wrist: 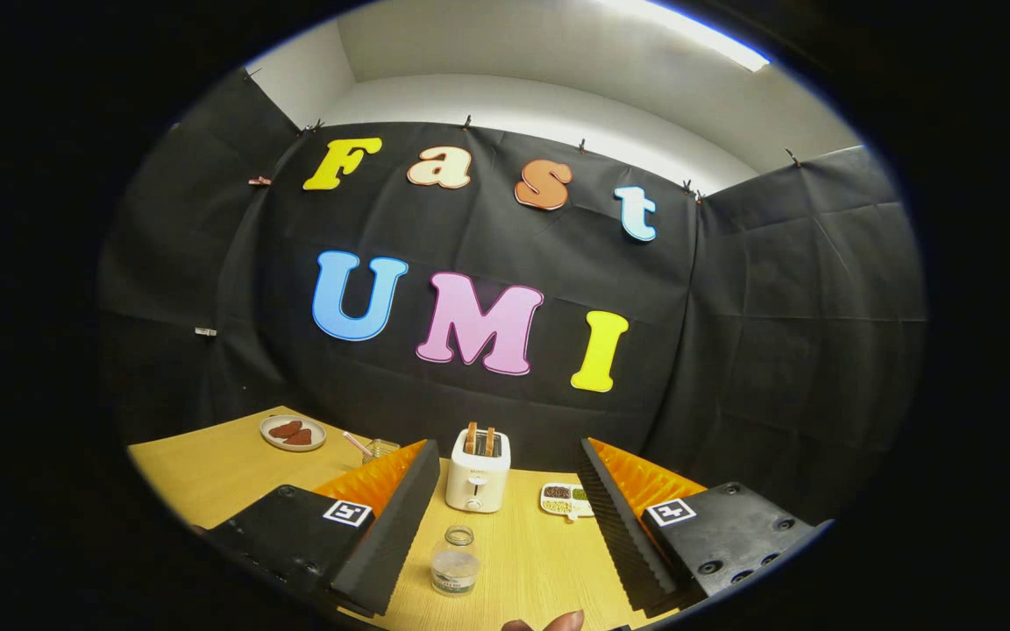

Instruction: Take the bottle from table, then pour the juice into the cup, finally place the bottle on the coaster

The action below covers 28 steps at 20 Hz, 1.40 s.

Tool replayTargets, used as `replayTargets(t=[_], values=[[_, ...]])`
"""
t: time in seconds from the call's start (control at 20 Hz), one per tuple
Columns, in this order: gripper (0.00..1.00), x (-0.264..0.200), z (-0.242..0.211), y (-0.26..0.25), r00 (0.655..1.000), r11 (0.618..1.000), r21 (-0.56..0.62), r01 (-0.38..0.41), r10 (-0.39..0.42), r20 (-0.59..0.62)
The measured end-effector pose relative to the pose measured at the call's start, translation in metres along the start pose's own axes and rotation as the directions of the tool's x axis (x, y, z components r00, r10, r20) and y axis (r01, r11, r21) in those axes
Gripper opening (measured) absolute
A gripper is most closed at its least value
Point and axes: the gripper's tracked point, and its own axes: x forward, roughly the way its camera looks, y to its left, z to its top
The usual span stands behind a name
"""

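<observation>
A small clear bottle (455, 562) with an open neck stands upright on the wooden table (207, 478), between my fingers and closer to the left one. My gripper (505, 460) is open, its two fingers spread wide apart and touching nothing. A glass cup (378, 450) with a pink straw stands beyond the left finger, partly hidden by it. I cannot make out a coaster.
A white toaster (478, 473) with two slices in it stands just ahead, between the fingertips. A small tray of seeds (565, 499) lies to its right. A plate with brown pieces (293, 432) sits at the far left. A fingertip of a person (558, 622) shows nearest me.
</observation>
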Motion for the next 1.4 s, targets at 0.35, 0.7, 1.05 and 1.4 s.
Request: replayTargets(t=[0.35,0.7,1.05,1.4], values=[[0.97,-0.004,-0.004,-0.003,1.0,1.0,-0.005,0.0,0.0,-0.007],[0.97,-0.006,-0.019,0.003,1.0,1.0,-0.006,-0.011,0.011,-0.025],[0.97,-0.002,-0.081,0.032,0.995,0.997,0.03,-0.068,0.07,-0.069],[0.97,0.013,-0.191,0.051,0.982,0.994,0.07,-0.081,0.092,-0.165]])
